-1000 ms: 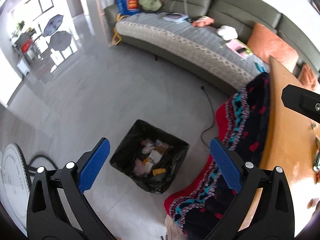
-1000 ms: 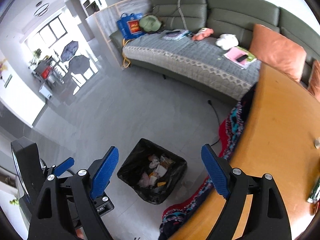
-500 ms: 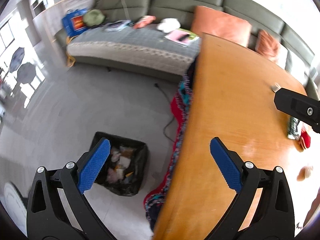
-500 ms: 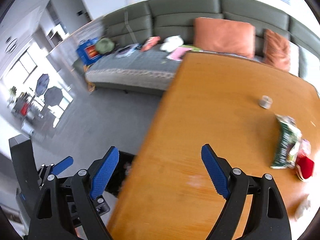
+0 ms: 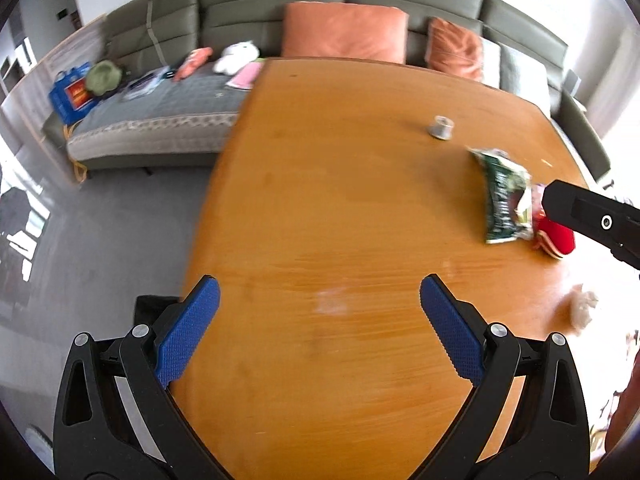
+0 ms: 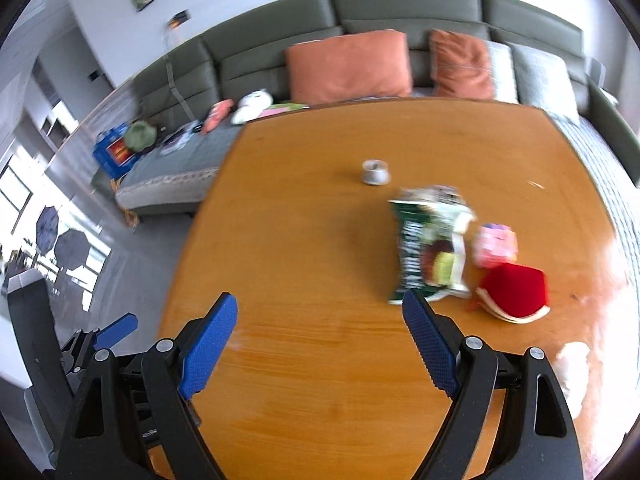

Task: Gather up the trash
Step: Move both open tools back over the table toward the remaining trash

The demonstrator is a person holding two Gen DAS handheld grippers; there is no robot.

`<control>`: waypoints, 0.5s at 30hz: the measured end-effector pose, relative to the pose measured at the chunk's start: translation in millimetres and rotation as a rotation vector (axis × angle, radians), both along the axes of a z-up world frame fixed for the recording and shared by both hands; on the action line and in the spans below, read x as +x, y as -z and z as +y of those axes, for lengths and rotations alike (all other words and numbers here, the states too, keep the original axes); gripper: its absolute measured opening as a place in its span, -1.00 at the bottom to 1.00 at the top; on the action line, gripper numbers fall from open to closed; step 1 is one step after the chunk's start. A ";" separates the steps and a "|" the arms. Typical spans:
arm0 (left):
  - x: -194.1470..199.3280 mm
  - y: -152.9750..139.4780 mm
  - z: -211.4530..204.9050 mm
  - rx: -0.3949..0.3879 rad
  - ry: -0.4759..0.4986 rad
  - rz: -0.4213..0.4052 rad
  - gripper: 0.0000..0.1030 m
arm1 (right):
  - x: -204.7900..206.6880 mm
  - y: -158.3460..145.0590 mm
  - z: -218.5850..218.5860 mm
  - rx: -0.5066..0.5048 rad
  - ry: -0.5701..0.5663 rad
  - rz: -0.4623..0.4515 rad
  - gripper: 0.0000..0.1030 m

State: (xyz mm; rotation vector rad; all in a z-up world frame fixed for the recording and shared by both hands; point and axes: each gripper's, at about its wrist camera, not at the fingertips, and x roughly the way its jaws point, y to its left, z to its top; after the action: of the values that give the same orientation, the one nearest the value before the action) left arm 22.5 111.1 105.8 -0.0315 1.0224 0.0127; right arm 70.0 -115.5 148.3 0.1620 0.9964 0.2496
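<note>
On the wooden table (image 5: pixel 340 200) (image 6: pixel 320 240) lie a green snack wrapper (image 5: pixel 505 196) (image 6: pixel 428 252), a red wrapper (image 5: pixel 558 236) (image 6: pixel 514 292), a pink packet (image 6: pixel 495 242), a white crumpled tissue (image 5: pixel 582 310) (image 6: pixel 572 364) and a small silver cup (image 5: pixel 440 127) (image 6: pixel 375 172). My left gripper (image 5: pixel 320 324) is open and empty over the table's near left part. My right gripper (image 6: pixel 320 340) is open and empty, its right fingertip just short of the green wrapper. A corner of the black trash bag (image 5: pixel 154 306) shows below the table's left edge.
A green sofa (image 5: pixel 240 40) with orange cushions (image 5: pixel 344 32) and scattered items runs behind the table. Grey floor (image 5: pixel 100 220) lies to the left. The right gripper's body (image 5: pixel 592 220) shows in the left wrist view.
Both grippers have swung right and up from over the trash bag on the floor to over the table. The trash on the table has come into view. Both stay open.
</note>
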 end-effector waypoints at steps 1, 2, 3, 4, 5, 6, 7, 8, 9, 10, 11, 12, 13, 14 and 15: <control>2.3 0.7 -8.3 -0.001 0.010 0.003 0.88 | -0.1 1.9 -12.8 0.002 0.018 0.007 0.65; 4.9 1.5 -16.6 -0.001 0.019 0.006 0.88 | -1.9 3.9 -22.8 0.004 0.034 0.014 0.65; 8.2 2.9 -24.2 -0.002 0.027 0.010 0.88 | -1.5 7.3 -37.3 0.005 0.058 0.024 0.65; 10.2 4.3 -30.1 -0.004 0.034 0.013 0.88 | -2.2 10.2 -48.1 0.007 0.075 0.031 0.65; 12.8 5.6 -38.6 -0.007 0.041 0.019 0.88 | -2.7 14.5 -62.9 0.007 0.099 0.042 0.65; 14.9 6.2 -44.2 -0.007 0.046 0.023 0.88 | -4.4 18.7 -74.6 0.004 0.119 0.052 0.65; 16.4 7.1 -48.8 -0.006 0.052 0.026 0.88 | -6.6 21.6 -84.5 0.001 0.135 0.061 0.65; 18.7 8.6 -56.0 -0.004 0.062 0.031 0.88 | -9.6 27.6 -98.6 -0.005 0.159 0.079 0.65; 20.8 9.4 -60.8 -0.001 0.069 0.035 0.88 | -11.0 31.8 -106.4 -0.011 0.174 0.091 0.65; 23.4 10.8 -67.3 0.003 0.079 0.041 0.88 | -13.2 36.4 -115.4 -0.019 0.192 0.103 0.65; 24.5 12.0 -71.5 0.004 0.085 0.044 0.88 | -17.2 42.9 -127.7 -0.030 0.217 0.120 0.65; 24.8 13.0 -75.6 0.004 0.090 0.047 0.88 | -19.7 46.5 -134.8 -0.036 0.232 0.130 0.65; 26.6 14.2 -79.5 0.003 0.095 0.052 0.88 | -22.5 50.0 -141.9 -0.041 0.248 0.139 0.65; 29.2 15.9 -85.0 -0.001 0.102 0.059 0.88 | -26.5 56.1 -153.3 -0.053 0.276 0.156 0.65; 30.0 17.3 -87.7 -0.005 0.106 0.064 0.88 | -28.9 60.5 -160.4 -0.061 0.294 0.169 0.65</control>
State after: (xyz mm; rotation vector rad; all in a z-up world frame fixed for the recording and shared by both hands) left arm 52.6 23.5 88.5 0.0184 1.0867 -0.0861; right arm 41.1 -275.9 87.7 0.2750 1.1313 -0.0646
